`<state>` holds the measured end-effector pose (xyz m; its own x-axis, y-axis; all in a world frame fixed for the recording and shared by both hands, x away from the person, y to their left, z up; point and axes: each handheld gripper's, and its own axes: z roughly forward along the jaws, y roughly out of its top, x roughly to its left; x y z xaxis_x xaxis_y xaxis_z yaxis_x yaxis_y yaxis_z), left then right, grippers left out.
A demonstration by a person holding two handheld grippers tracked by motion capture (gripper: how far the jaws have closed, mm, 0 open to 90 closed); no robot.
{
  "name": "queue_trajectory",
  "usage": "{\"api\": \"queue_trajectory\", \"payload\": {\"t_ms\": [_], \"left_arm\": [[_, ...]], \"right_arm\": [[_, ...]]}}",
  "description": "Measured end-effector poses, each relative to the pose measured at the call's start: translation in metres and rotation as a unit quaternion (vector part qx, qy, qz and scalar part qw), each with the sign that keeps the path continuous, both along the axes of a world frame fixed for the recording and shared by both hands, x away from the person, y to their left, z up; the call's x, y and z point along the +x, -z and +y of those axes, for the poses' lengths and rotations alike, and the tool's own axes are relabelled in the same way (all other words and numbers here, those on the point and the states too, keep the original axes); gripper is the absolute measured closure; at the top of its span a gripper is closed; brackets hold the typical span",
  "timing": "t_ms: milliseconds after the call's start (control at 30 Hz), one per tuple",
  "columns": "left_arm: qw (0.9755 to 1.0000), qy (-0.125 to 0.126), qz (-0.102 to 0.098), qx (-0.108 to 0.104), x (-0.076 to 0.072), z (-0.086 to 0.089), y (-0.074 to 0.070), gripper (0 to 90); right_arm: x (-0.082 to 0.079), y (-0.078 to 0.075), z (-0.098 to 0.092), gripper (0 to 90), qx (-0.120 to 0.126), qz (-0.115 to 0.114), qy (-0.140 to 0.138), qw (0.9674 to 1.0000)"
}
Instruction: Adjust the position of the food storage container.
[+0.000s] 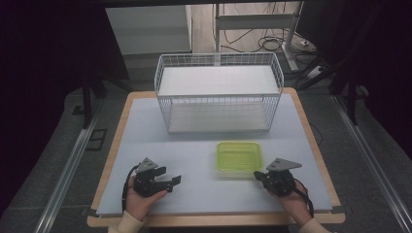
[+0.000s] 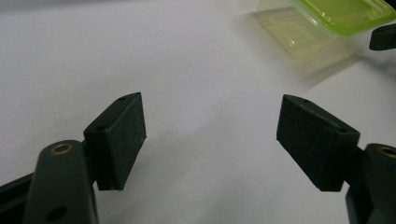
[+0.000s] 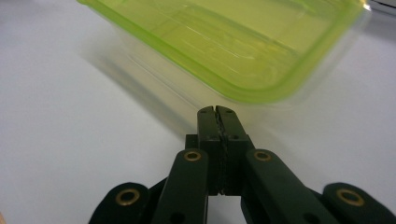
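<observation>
1 green container [image 1: 238, 156], 1 wire basket [image 1: 218, 92] (white), 2 grippers.

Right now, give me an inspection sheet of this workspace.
Surface: white table top with a wooden edge, bare around the items.
Job's things: green lidded container, lid on, lying flat.
Clutter: white wire basket, behind the container.
Grippers: left gripper jaws wide apart, nothing between; right gripper jaws closed together, tips at the container's near edge.
Cables: black cable trailing from the left gripper.
Surroundings: cables on the floor behind the table.
</observation>
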<state>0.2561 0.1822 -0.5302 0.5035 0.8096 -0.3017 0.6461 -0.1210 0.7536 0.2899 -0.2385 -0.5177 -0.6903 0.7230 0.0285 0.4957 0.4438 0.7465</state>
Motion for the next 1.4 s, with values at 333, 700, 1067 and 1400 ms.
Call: {"api": "queue_trajectory", "payload": {"t_ms": [333,700,1067,1400], "left_arm": [[1.0,0.002,-0.001,0.001,0.0,-0.002,-0.001,23.4],[1.0,0.002,-0.001,0.001,0.0,-0.002,0.0,23.4],[1.0,0.003,0.0,0.003,0.0,-0.003,0.001,23.5],[1.0,0.002,0.0,0.002,0.0,-0.002,0.001,23.4]], "right_arm": [[0.027,-0.006,-0.038,90.0,0.029,0.016,0.055,0.9979],[0.07,-0.003,-0.024,90.0,0.048,0.038,0.036,0.9975],[0.08,0.002,-0.012,90.0,0.043,0.042,0.018,0.998],[0.078,0.005,0.019,90.0,0.03,0.039,-0.014,0.9987]]}}
